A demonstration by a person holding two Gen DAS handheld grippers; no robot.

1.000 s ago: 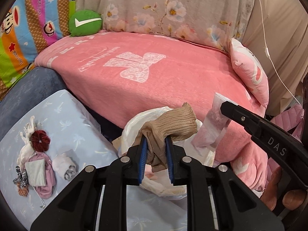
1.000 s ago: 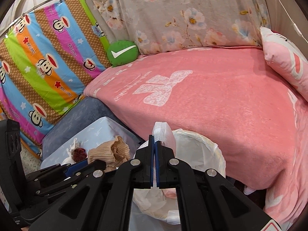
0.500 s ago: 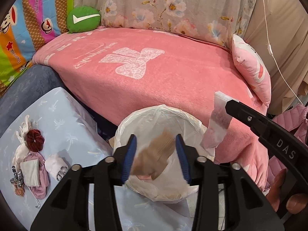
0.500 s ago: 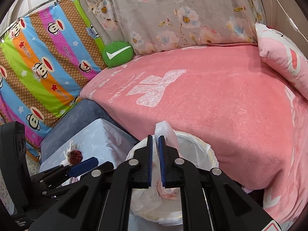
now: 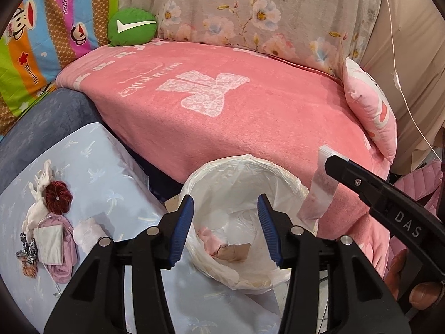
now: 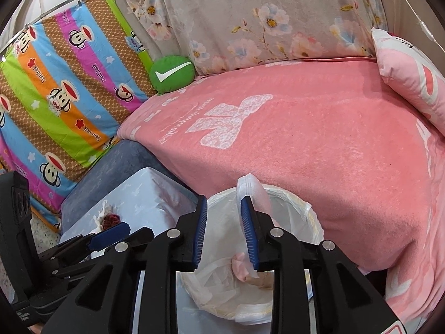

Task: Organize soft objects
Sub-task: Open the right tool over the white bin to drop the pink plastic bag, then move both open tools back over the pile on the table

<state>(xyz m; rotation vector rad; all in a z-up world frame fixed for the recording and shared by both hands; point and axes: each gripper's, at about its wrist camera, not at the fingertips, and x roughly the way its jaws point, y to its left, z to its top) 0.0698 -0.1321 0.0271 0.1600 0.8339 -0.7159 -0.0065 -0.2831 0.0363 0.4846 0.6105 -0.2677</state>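
Dropped sock [image 5: 233, 253] in bin [image 5: 278, 167], below jaws.

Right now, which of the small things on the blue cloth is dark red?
The scrunchie: a ruffled dark red ring at the far end of the group, lying on a white rag. The other pieces are white, lilac or speckled.

place: home, bedroom or living corner
bedding: pink blanket [image 5: 250, 117] spread over a bed or sofa, floral sheet [image 5: 250, 14] behind it
soft items: pink pillow [image 5: 370, 111], green checkmark cushion [image 5: 130, 27]
hanging: striped cartoon-monkey cloth [image 6: 61, 97] on a rail
bin: basket lined with white plastic bag [image 5: 239, 183]
surface: pale blue cloth [image 5: 97, 172], hair scrunchie [image 5: 58, 196], small garments
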